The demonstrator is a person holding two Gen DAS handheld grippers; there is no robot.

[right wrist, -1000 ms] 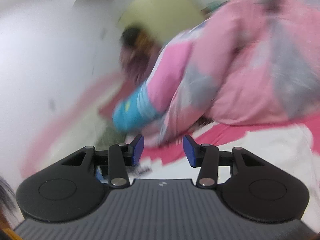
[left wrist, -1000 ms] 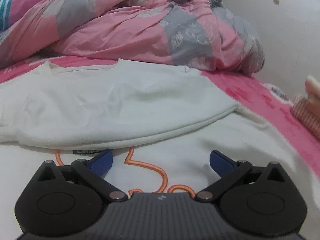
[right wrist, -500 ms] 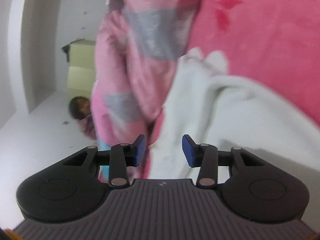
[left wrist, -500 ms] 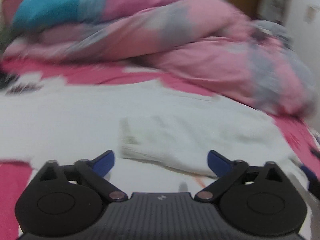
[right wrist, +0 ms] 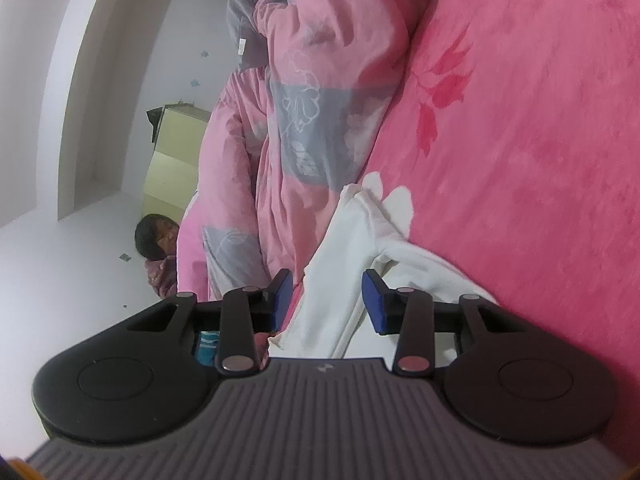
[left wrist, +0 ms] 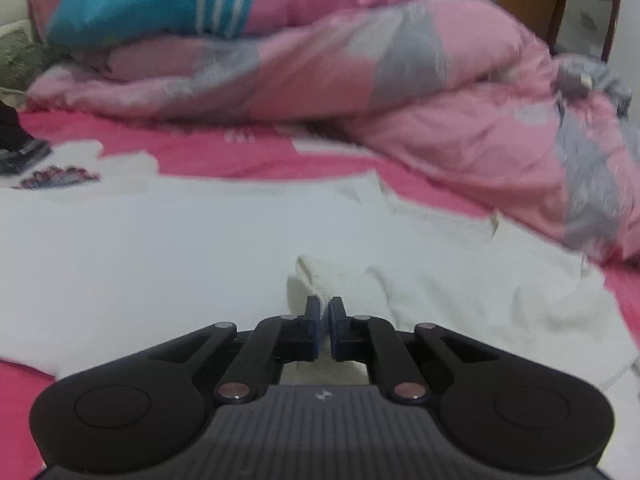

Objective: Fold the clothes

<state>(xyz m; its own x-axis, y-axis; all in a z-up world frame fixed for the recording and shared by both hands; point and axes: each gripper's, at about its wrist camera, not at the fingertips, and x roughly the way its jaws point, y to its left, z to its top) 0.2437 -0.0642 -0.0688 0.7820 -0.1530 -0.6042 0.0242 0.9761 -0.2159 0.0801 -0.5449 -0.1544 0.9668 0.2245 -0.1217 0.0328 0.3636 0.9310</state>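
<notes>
A white garment [left wrist: 168,248] lies spread over the pink bed sheet [left wrist: 224,156] in the left wrist view. Its folded sleeve cuff [left wrist: 316,276] points toward me, and my left gripper [left wrist: 325,312] is shut on the edge of that cuff. In the right wrist view, which is rolled sideways, a bunched part of the white garment [right wrist: 352,248] runs between the blue pads of my right gripper [right wrist: 326,296]. That gripper stands open, with its pads on either side of the cloth and apart from it.
A crumpled pink and grey duvet [left wrist: 400,92] is piled along the far side of the bed, with a teal and pink pillow [left wrist: 160,0] on top. A person [right wrist: 154,240] sits by the white wall beyond the duvet. A wooden cabinet [left wrist: 560,4] stands at the far right.
My left gripper has swung left over the garment and shut on the sleeve cuff. My right gripper has rolled sideways and come down around the bunched white cloth, staying open.
</notes>
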